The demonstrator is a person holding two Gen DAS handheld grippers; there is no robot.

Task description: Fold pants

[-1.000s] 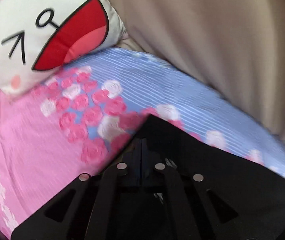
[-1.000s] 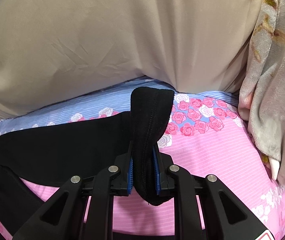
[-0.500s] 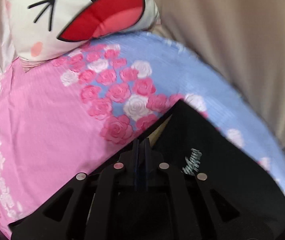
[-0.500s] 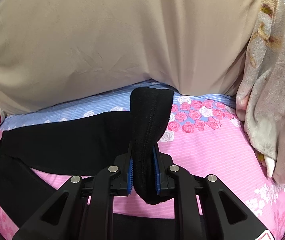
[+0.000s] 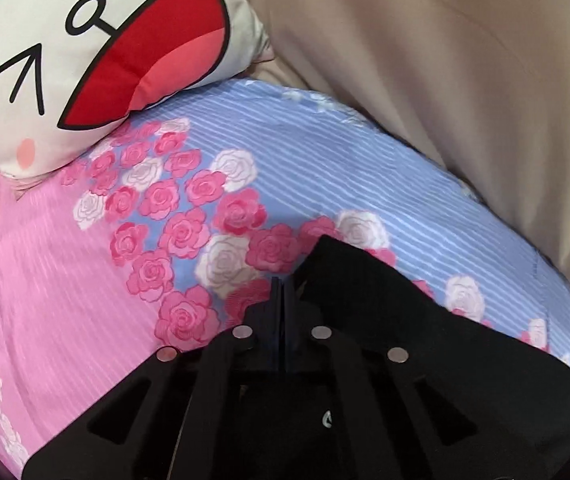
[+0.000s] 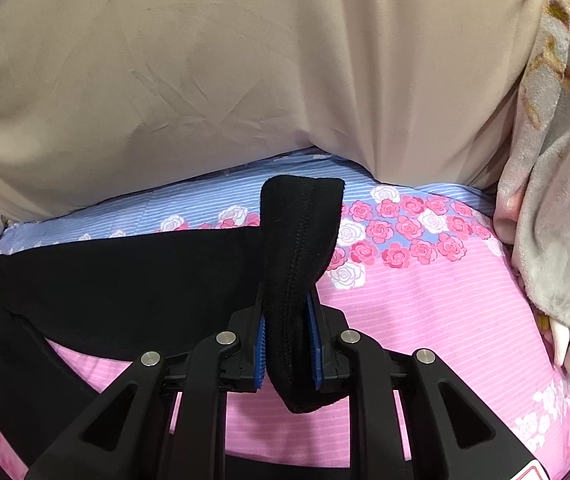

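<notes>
Black pants (image 6: 125, 280) lie stretched across your rose-print bedsheet (image 6: 445, 312). Your right gripper (image 6: 287, 344) clamps thick stitched hem, 2 blue pads (image 6: 260, 344) pressing it. Your left gripper (image 5: 283, 304) closed tight at pants' edge (image 5: 405, 340); pinch unclear.

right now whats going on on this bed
A person is folding black pants on a pink and blue rose-print bedsheet, with tongs in each hand. The right tongs are shut on a thick seamed edge of the pants, which sticks up between the blue pads. The left tongs are closed at another corner of the black cloth, near a cartoon-face pillow.
</notes>
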